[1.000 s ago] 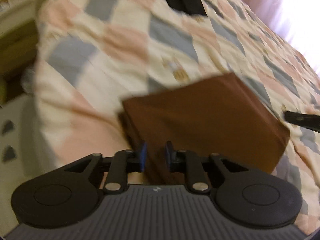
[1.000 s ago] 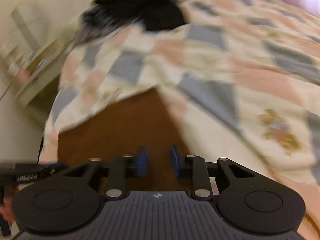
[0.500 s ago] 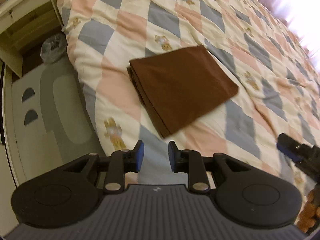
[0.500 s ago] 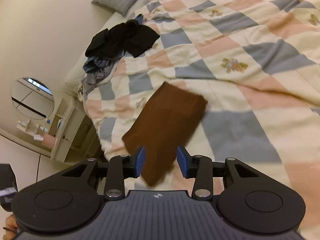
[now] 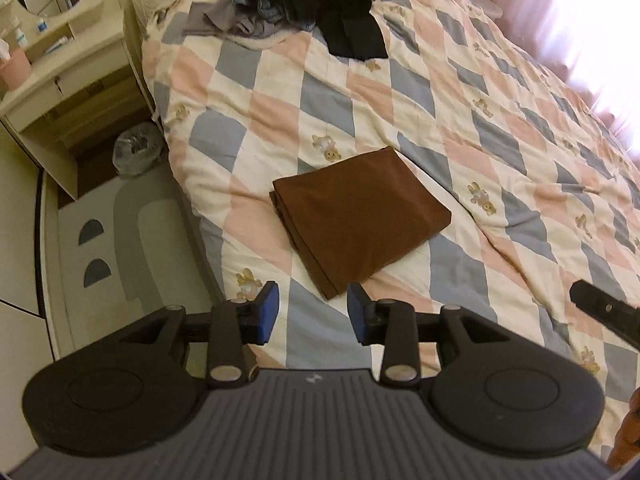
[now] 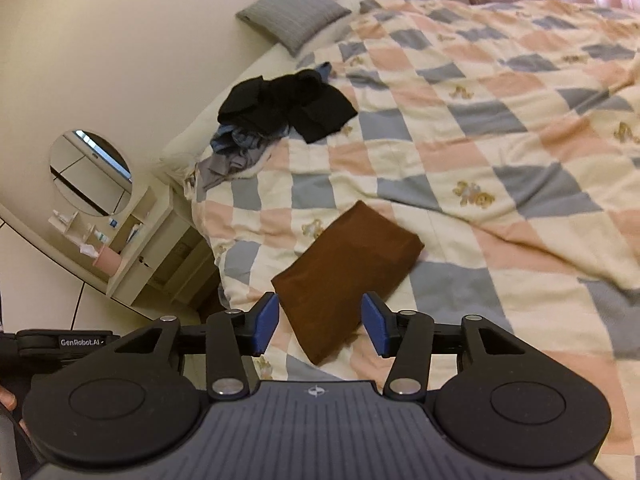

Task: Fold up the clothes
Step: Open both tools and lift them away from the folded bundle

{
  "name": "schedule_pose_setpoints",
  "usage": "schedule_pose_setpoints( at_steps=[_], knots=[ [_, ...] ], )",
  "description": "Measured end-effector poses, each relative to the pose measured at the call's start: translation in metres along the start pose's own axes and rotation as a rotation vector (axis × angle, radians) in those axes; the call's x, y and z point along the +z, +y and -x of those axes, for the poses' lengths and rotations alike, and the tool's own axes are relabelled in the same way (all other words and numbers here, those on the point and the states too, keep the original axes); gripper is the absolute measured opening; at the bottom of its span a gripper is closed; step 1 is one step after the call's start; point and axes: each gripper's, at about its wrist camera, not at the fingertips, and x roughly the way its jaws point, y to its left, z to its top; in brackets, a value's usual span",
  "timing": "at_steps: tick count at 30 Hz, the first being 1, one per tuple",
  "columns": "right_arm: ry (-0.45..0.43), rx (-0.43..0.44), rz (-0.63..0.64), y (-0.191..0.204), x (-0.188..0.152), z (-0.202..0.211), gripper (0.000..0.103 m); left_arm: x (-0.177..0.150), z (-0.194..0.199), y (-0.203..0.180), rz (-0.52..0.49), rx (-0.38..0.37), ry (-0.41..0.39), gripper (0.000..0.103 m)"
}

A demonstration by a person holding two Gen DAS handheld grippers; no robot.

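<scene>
A folded brown garment (image 5: 360, 216) lies flat on the checked quilt (image 5: 460, 128) near the bed's edge; it also shows in the right wrist view (image 6: 348, 276). My left gripper (image 5: 313, 312) is open and empty, held above and short of the garment. My right gripper (image 6: 320, 322) is open and empty, also raised above it. A heap of unfolded dark and blue-grey clothes (image 5: 304, 8) lies far up the bed, and shows in the right wrist view (image 6: 276, 116).
A white dresser (image 5: 60, 80) with a round mirror (image 6: 90, 172) stands left of the bed. A bin with a plastic bag (image 5: 136, 148) and a grey mat (image 5: 120, 248) are on the floor. A grey pillow (image 6: 292, 16) leans at the headboard.
Both grippers have lifted up and back from the folded brown garment and opened wider. The garment stays on the quilt.
</scene>
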Motion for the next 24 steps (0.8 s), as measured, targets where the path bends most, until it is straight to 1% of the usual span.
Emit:
schedule_pose_setpoints(
  at_steps=[3,8,10,15,18,21,24],
  knots=[
    [0.005,-0.005,0.012,0.000,0.000,0.004,0.051,-0.004,0.006,-0.003,-0.007,0.007,-0.007,0.034],
    [0.016,-0.011,0.022,-0.002,-0.002,0.010,0.053,-0.008,0.005,-0.005,-0.008,0.014,0.000,0.035],
    [0.024,-0.015,0.018,-0.006,-0.004,0.009,0.053,-0.008,0.001,-0.005,-0.012,0.018,0.005,0.037],
    [0.058,-0.036,-0.015,-0.018,-0.011,0.003,0.053,-0.011,-0.017,0.000,0.000,0.010,0.038,0.038],
    [0.091,-0.052,-0.026,-0.024,-0.015,-0.005,0.054,-0.016,-0.037,0.013,0.051,-0.035,0.056,0.041],
    [0.126,-0.063,-0.035,-0.031,-0.020,-0.017,0.056,-0.022,-0.058,0.029,0.114,-0.089,0.073,0.042],
    [0.168,-0.057,-0.070,-0.042,-0.027,-0.037,0.056,-0.029,-0.088,0.050,0.210,-0.154,0.104,0.043]
  ],
)
